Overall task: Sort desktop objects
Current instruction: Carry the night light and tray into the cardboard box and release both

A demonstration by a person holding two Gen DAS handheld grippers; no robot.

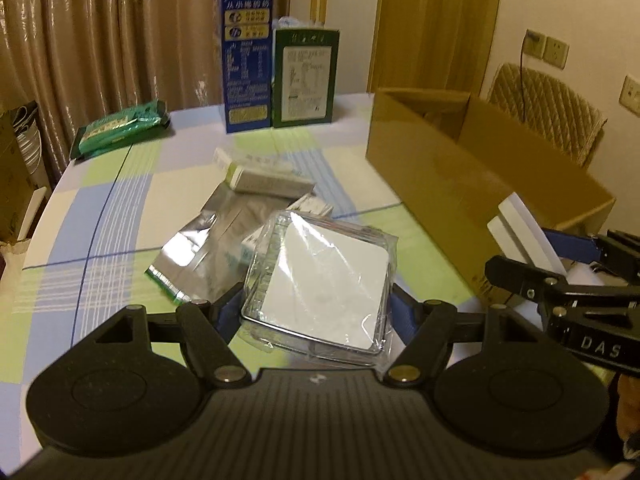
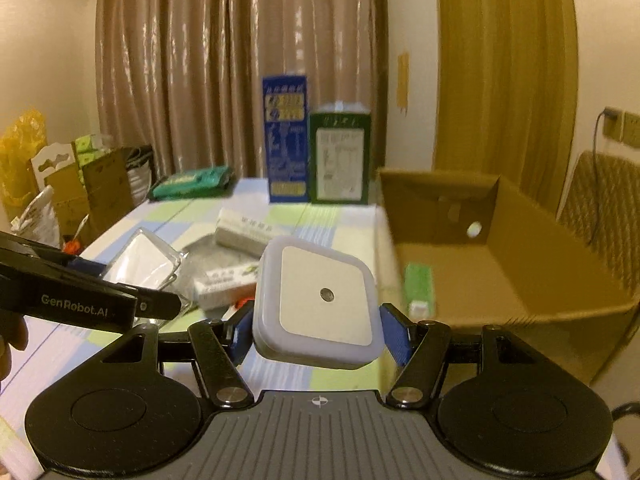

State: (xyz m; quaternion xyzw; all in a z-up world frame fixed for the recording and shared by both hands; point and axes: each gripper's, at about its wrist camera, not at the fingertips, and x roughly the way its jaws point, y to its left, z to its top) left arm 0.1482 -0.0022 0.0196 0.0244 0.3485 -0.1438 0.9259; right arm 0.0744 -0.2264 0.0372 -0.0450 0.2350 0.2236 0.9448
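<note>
My left gripper [image 1: 316,312] is shut on a clear plastic case [image 1: 320,280] holding a white square card, held above the checked tablecloth. My right gripper [image 2: 316,332] is shut on a white square night light [image 2: 320,300] with a small round sensor, held just left of the open cardboard box [image 2: 500,264]. The right gripper also shows at the right edge of the left wrist view [image 1: 568,280], beside the box [image 1: 460,184]. The left gripper shows at the left of the right wrist view [image 2: 100,300] with the case [image 2: 140,258].
On the table lie a silver foil pouch [image 1: 200,240], a long grey box [image 1: 268,178], a small white box [image 2: 224,286] and a green packet [image 1: 120,128]. A blue carton [image 1: 248,60] and a green carton [image 1: 306,76] stand at the back. A green item [image 2: 418,286] lies inside the box.
</note>
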